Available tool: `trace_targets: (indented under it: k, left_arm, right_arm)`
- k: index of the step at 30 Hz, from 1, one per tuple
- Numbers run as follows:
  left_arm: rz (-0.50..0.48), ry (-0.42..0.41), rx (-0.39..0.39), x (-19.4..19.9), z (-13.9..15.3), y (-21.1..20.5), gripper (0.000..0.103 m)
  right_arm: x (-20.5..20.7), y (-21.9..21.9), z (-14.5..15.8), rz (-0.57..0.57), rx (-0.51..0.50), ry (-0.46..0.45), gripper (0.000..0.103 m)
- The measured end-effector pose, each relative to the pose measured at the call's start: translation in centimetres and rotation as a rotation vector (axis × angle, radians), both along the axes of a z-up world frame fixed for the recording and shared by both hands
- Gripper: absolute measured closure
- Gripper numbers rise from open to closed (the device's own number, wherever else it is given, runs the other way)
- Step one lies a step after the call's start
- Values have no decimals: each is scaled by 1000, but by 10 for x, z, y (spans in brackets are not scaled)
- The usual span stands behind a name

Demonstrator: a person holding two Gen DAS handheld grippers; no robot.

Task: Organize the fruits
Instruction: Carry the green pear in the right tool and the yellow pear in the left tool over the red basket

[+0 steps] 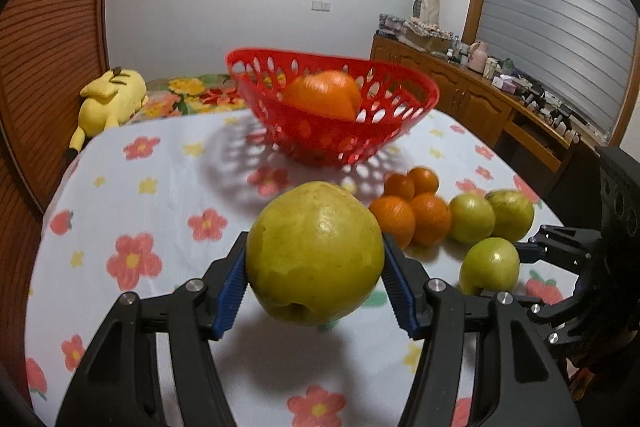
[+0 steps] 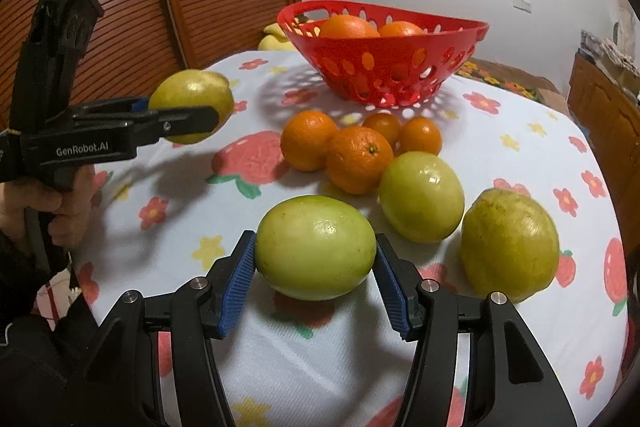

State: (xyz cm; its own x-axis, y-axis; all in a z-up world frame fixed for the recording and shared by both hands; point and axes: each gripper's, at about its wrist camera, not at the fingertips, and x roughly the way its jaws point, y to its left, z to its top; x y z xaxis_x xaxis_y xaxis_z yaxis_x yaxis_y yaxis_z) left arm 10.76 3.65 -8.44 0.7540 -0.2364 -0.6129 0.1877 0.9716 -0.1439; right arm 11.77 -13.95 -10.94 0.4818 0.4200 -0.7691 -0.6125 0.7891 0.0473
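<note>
Left wrist view: my left gripper [image 1: 314,283] is clamped on a big yellow-green fruit [image 1: 314,253], lifted off the tablecloth [image 1: 160,187]. The red basket [image 1: 332,103] sits at 12 o'clock with an orange inside. Risk, I'd say: round skin, pads only at the sides, so a quick swing could roll it out.

Right wrist view: my right gripper [image 2: 316,279] brackets a green fruit [image 2: 316,247] resting on the cloth; pads look touching, so I read it as gripped (not certain). Lifting could nudge its neighbour [image 2: 422,197] at 1 o'clock. Only this view shows the second orange in the basket.
</note>
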Motion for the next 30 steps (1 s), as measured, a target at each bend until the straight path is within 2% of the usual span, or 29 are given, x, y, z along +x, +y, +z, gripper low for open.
trace_targets:
  k: [7, 16, 30]
  left_arm:
    - [1, -38, 7, 14, 20, 0, 42]
    - [7, -95, 11, 32, 46, 4, 42]
    - [-5, -89, 13, 76, 56, 8, 42]
  right_arm:
    - [13, -3, 30, -1, 9, -60, 44]
    - [50, -2, 76, -2, 13, -153, 44]
    - [108, 12, 90, 26, -2, -176, 44]
